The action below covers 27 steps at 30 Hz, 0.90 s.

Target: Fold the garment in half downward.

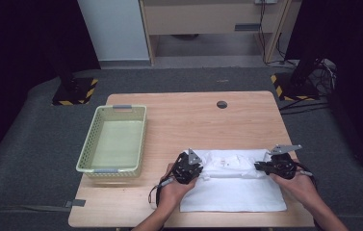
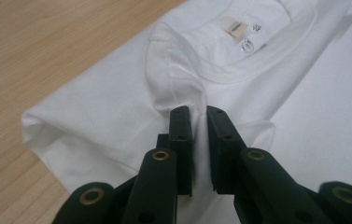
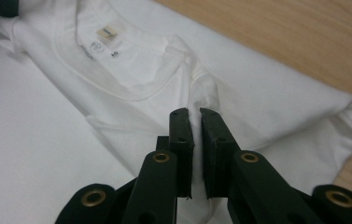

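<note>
Work in hand: folding a white cotton T-shirt (image 1: 232, 185) that lies flat on the light wooden table (image 1: 193, 115), near the person's edge, collar end towards the far side.

Left tool (image 1: 187, 169): clamped on a pinch of the shirt's shoulder fabric beside the ribbed neckline (image 2: 220, 74); the left gripper view has cloth rising in a ridge between the nearly closed jaws.

Right tool (image 1: 276, 167): likewise clamped on a fold of fabric at the other shoulder, just beside the collar, with cloth squeezed between the two black jaws in the right gripper view.

Shirt state: top part already doubled over, so a thick rolled edge (image 2: 33, 128) lies at the outer side; sewn labels (image 2: 239, 30) sit inside the neck.

Step judged: both shoulders are gripped low to the table, which looks like the start or finish of carrying the top edge across for a fold.

Doing it well: keep both tools level with each other and moving together, so the collar edge stays straight and the fold comes out square.

Tension: hold the cloth lightly taut between the two grips; slack would let the middle sag and crease.

Risk: pinches are small, so a fast pull may slip the fabric out.

Nearby: pale green perforated plastic basket (image 1: 114, 139) sits well apart to the left, probably where the folded shirt belongs.
</note>
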Each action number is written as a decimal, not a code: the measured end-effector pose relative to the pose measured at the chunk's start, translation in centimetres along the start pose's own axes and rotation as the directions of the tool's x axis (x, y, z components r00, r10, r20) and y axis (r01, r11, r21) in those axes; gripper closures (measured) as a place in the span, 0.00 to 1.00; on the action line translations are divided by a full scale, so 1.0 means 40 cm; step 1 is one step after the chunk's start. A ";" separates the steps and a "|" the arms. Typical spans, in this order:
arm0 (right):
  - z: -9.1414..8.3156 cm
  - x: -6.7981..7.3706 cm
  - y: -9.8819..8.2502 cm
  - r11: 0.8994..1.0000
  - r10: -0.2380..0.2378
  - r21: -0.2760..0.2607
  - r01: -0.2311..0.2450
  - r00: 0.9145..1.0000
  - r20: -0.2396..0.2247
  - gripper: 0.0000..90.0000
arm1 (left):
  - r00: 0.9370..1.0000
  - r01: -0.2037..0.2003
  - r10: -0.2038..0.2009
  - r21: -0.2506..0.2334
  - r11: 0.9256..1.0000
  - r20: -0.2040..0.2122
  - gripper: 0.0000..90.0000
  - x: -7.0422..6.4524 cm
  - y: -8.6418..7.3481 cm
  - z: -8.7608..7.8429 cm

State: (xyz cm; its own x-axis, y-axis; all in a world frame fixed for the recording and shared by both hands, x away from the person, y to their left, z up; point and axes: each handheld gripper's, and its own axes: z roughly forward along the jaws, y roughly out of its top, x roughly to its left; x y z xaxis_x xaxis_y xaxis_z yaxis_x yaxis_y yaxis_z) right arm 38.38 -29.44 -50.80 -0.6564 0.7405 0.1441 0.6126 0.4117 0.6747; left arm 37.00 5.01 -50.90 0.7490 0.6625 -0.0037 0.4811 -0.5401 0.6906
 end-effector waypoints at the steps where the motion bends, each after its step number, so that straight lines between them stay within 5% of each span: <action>1: 0.004 -0.002 -0.006 1.000 0.002 0.005 -0.002 1.000 0.000 0.93 | 1.000 -0.004 0.004 0.004 1.000 -0.002 0.91 0.000 -0.001 0.003; 12: 0.040 -0.043 0.007 1.000 0.018 -0.008 -0.018 0.999 0.046 0.89 | 0.999 0.008 -0.007 0.004 1.000 -0.049 0.90 0.036 0.031 0.060; 19: 0.070 -0.107 0.037 0.998 0.035 -0.056 -0.031 0.996 0.079 0.86 | 0.996 0.081 -0.082 -0.037 0.996 -0.019 0.89 0.094 0.057 0.101; 27: 0.035 -0.118 0.076 0.993 0.013 -0.122 0.000 0.995 0.101 0.54 | 0.997 0.054 -0.055 -0.026 0.998 -0.052 0.60 0.105 0.084 0.074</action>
State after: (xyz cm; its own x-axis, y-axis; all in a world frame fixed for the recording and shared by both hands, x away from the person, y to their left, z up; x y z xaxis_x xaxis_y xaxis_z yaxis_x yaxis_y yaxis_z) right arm 43.97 -30.93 -50.44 -0.6009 0.7954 0.0791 0.5546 0.3436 0.7578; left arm 43.14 4.45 -50.75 0.6966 0.7174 -0.0037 0.5084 -0.4899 0.7082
